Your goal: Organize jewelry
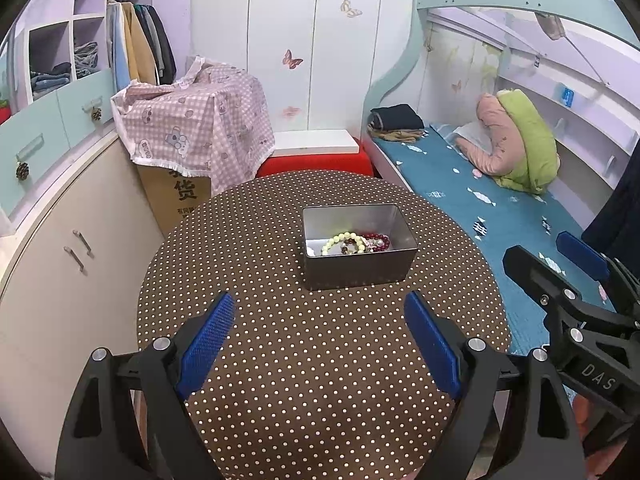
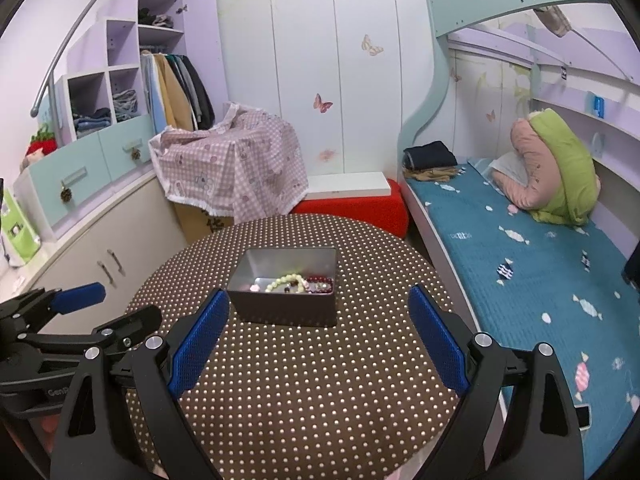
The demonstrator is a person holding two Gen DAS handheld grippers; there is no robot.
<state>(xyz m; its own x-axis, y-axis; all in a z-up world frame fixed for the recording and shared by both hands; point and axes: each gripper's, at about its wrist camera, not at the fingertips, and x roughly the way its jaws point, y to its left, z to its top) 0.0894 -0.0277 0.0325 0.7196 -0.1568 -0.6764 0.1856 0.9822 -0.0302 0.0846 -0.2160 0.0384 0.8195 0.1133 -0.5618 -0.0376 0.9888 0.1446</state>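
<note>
A grey metal tin (image 1: 356, 272) (image 2: 284, 308) stands open near the middle of the round dotted table (image 1: 280, 360) (image 2: 320, 380). Inside lie a pale yellow bead bracelet (image 1: 340, 240) (image 2: 280, 282), a dark red bead bracelet (image 1: 378, 240) (image 2: 320, 284) and a brown bead piece. My left gripper (image 1: 320, 340) is open and empty, hovering short of the tin. My right gripper (image 2: 318, 340) is open and empty, just in front of the tin. Each gripper shows in the other's view, the right one (image 1: 560, 264) and the left one (image 2: 104, 308).
A bed with a blue cover (image 1: 480, 184) (image 2: 540, 260) runs along the right. A red stool with a white board (image 1: 316, 156) (image 2: 352, 200) stands behind the table. A cloth-covered box (image 1: 192, 128) (image 2: 232, 164) and cabinets (image 1: 60, 240) are at the left.
</note>
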